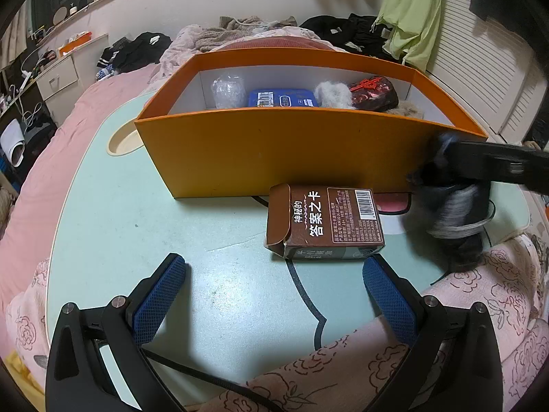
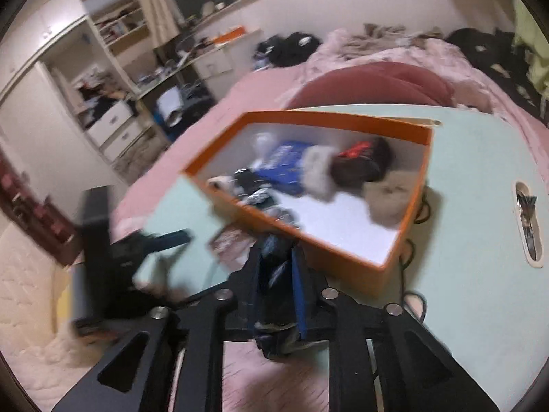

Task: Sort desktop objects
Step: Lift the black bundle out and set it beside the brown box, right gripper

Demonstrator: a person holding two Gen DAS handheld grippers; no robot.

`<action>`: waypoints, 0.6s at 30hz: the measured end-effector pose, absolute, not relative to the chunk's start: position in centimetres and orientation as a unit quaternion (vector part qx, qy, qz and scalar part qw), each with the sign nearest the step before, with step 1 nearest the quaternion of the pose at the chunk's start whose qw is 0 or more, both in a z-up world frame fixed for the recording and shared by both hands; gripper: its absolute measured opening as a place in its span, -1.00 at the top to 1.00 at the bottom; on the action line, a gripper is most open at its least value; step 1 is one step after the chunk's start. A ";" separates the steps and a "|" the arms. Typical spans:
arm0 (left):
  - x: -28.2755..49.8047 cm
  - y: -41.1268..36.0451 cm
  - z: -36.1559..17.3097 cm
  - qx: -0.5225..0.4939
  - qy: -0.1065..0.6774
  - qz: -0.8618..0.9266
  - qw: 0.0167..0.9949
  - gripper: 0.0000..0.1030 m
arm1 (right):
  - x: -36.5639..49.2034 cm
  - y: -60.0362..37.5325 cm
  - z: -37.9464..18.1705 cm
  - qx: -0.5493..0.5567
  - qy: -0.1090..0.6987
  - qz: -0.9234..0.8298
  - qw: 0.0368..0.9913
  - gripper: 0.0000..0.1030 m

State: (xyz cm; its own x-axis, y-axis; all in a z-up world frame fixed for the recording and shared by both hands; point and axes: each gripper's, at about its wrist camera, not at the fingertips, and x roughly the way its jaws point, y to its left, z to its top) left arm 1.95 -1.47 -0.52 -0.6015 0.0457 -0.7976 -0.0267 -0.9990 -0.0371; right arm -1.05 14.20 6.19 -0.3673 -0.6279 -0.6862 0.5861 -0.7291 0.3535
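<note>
An orange box (image 1: 274,151) stands on the pale green table (image 1: 137,226) and holds a blue tin (image 1: 281,98), a clear wrapped item (image 1: 228,89), grey fur (image 1: 333,94) and a dark red pouch (image 1: 374,92). A brown card box (image 1: 324,223) lies in front of it. My left gripper (image 1: 274,274) is open and empty just short of the card box. My right gripper (image 2: 278,267) is shut on a dark, blurred bundle (image 2: 274,295) near the orange box's (image 2: 343,250) front edge; it also shows in the left wrist view (image 1: 480,164).
A round cup recess (image 1: 123,140) is in the table left of the box. A slot with items (image 2: 528,219) is in the table at the right. Black cable (image 2: 411,295) runs beside the box. Pink bedding (image 1: 497,292) surrounds the table.
</note>
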 end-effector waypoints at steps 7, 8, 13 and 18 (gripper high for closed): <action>2.0 -1.5 -0.6 -0.446 -0.010 0.895 0.020 -0.99 | 0.3 17.7 6.7 0.357 0.009 -0.889 0.288 -0.17; 2.0 -1.5 -0.6 -0.446 -0.010 0.895 0.020 -0.99 | 0.3 18.1 5.9 0.364 0.025 -0.891 0.270 -0.17; 2.2 -1.5 -0.6 -0.446 -0.010 0.895 0.020 -0.99 | 0.8 17.6 2.1 0.374 0.102 -0.897 0.214 -0.24; 2.1 -1.6 -0.4 -0.445 -0.010 0.895 0.019 -0.99 | 0.5 17.5 1.7 0.372 0.103 -0.896 0.218 -0.49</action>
State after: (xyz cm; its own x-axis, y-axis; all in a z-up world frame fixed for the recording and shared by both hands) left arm 2.09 -1.62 -0.36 -0.6033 0.0427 -0.7964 -0.0255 -0.9991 -0.0342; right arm 0.52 17.50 1.75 -0.6282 -0.3151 -0.7114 0.4681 -0.8834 -0.0221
